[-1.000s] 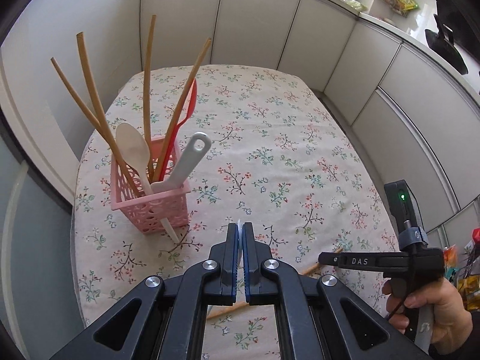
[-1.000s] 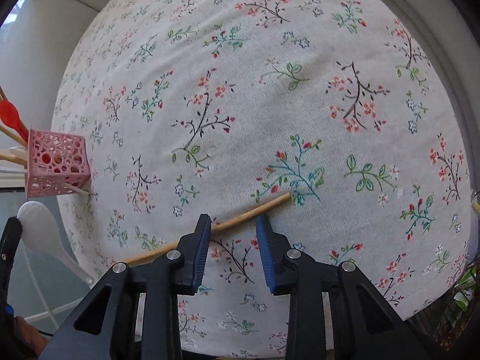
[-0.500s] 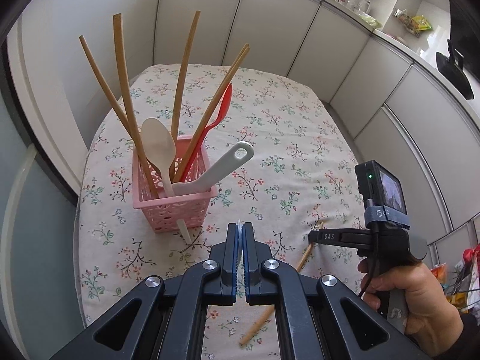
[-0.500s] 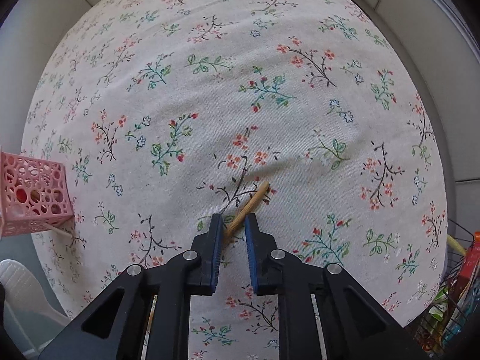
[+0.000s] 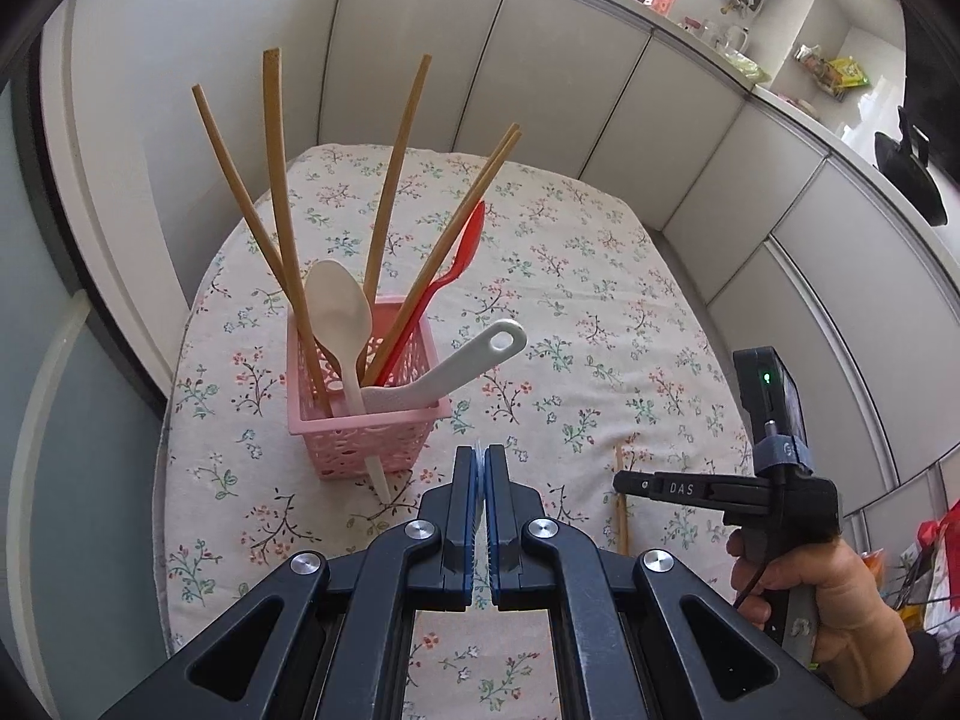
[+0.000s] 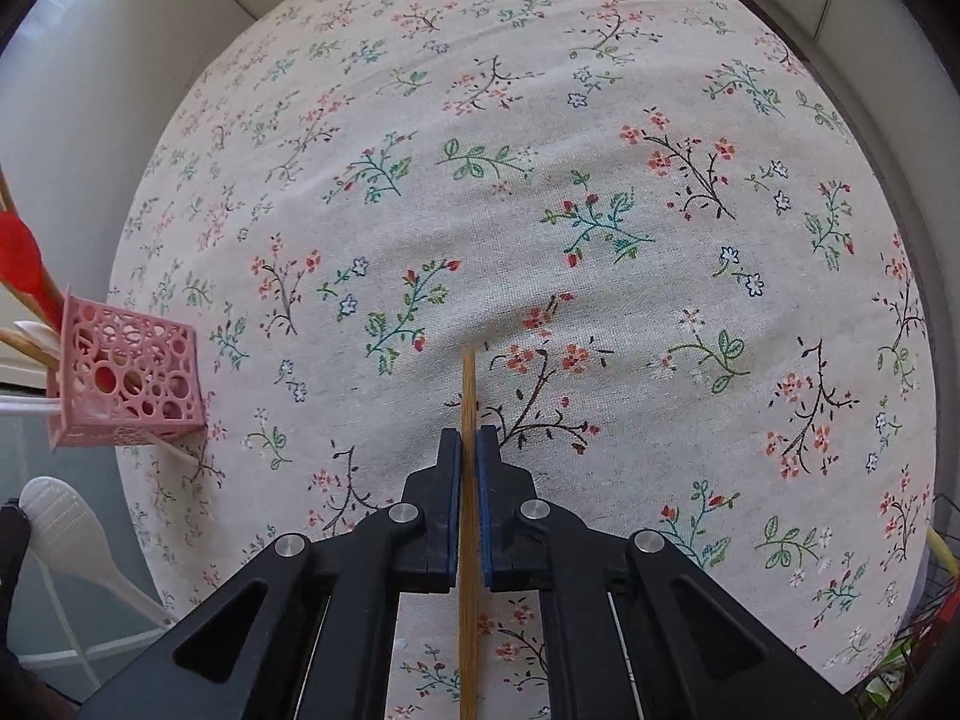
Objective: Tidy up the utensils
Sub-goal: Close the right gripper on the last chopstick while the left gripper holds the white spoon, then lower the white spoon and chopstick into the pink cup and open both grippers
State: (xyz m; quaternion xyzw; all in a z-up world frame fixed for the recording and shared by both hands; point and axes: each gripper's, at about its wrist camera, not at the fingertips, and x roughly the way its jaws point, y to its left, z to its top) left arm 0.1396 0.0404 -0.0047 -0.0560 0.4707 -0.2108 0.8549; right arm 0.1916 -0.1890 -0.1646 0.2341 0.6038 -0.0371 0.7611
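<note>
Wooden chopstick (image 6: 468, 480) lies on floral-cloth table (image 6: 540, 180), pinched lengthwise between jaws of right gripper (image 6: 470, 444), pads pressed on it. Left gripper (image 5: 481, 462) hovers nearer the pink basket (image 5: 366, 420), jaws fully closed, holding nothing. Basket stands upright at table's left, holding chopsticks, white spoon (image 5: 339, 312), red spoon (image 5: 462, 252), rice paddle (image 5: 456, 366).

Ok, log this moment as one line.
right gripper: shut on thin wooden chopstick | left gripper: shut, empty | pink perforated plastic basket: utensils upright
</note>
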